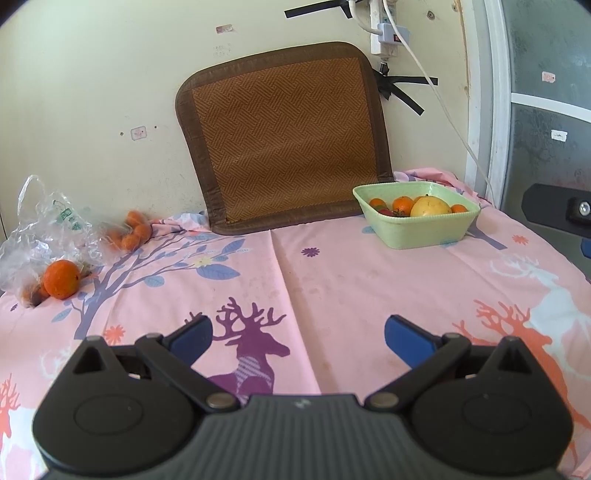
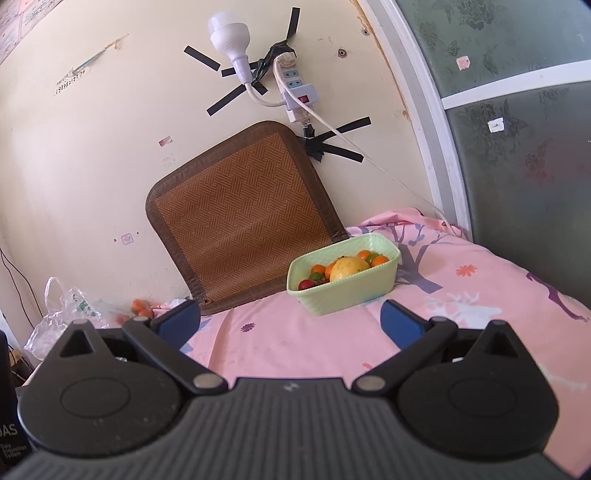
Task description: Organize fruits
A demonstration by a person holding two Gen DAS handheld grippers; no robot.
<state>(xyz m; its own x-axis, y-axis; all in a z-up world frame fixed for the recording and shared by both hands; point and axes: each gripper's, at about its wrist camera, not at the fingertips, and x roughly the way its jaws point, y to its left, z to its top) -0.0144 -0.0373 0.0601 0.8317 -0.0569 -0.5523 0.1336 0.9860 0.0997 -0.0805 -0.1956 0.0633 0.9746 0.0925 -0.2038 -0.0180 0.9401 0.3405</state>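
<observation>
Flanking basket [image 1: 413, 236]: woven mat [image 1: 284, 136], bag [image 1: 48, 225]

**Around the table, apart from the job**

I see a pink cloth [image 1: 332, 280] printed with deer, trees and small flowers covering the surface. A brown woven mat [image 1: 288, 136] leans upright against the cream wall [image 1: 92, 74], its lower edge resting on the cloth. Above and right of the mat, a white power strip [image 2: 293, 88] is fixed to the wall with strips of black tape [image 2: 334, 146], and a white cable [image 1: 439, 96] runs down from it toward the corner. My right view also shows a white bulb [image 2: 229, 33] plugged in beside the strip. At far right stands a frosted patterned glass panel [image 2: 517, 147] in a white frame
</observation>
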